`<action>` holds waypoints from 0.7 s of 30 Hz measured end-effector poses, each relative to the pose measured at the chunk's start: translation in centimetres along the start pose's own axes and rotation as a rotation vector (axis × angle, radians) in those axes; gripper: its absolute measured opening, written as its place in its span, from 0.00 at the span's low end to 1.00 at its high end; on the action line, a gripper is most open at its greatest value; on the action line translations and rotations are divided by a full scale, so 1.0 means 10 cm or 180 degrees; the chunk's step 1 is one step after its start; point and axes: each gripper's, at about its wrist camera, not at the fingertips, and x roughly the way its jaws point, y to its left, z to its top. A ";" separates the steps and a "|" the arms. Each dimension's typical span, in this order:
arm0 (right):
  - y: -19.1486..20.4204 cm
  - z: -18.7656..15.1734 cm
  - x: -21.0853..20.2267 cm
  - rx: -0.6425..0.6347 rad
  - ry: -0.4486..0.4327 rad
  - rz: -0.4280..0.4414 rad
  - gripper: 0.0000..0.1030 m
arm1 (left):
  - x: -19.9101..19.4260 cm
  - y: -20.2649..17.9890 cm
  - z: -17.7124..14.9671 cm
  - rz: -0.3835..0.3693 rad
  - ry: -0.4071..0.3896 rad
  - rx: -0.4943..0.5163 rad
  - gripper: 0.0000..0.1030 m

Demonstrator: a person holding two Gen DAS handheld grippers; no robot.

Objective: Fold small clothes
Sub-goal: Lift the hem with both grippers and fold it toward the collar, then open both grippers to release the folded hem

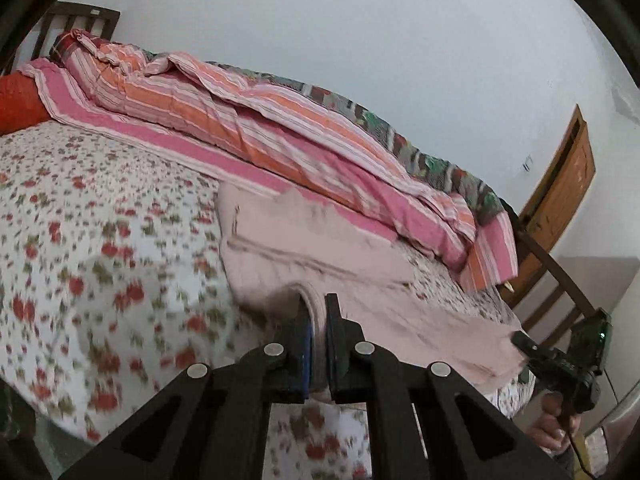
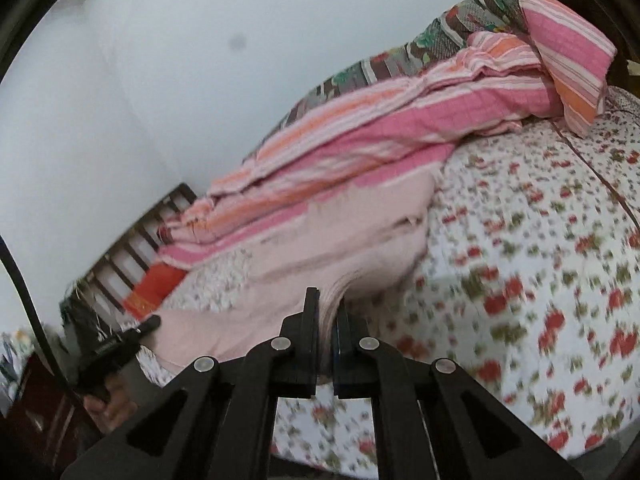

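A pale pink garment (image 1: 316,244) lies across the flower-print bed sheet (image 1: 100,220), its near edge lifted. My left gripper (image 1: 318,312) is shut on one corner of that edge. My right gripper (image 2: 329,304) is shut on the other corner of the same garment (image 2: 320,240). The right gripper also shows at the far right of the left wrist view (image 1: 520,338), pinching the cloth. The left gripper shows at the lower left of the right wrist view (image 2: 150,324). The cloth hangs stretched between the two.
A pink and orange striped quilt (image 1: 248,120) is bunched along the far side of the bed. A red pillow (image 1: 20,100) lies by the dark wooden headboard (image 1: 76,24). A wooden door (image 1: 568,176) stands beyond the foot rail (image 1: 556,280).
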 end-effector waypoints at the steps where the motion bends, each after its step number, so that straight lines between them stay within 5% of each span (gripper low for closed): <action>1: 0.00 0.05 0.02 0.0017 -0.0012 0.0017 0.05 | 0.06 0.02 0.09 0.0014 -0.0007 -0.0035 0.06; 11: -0.10 0.74 0.69 0.0277 -0.0134 0.0102 0.05 | 0.75 0.07 0.68 0.0289 -0.0033 -0.0064 0.06; 21: -0.51 1.15 1.66 0.0479 0.0096 0.0019 0.05 | 1.71 0.37 1.03 0.0366 0.0124 -0.0337 0.06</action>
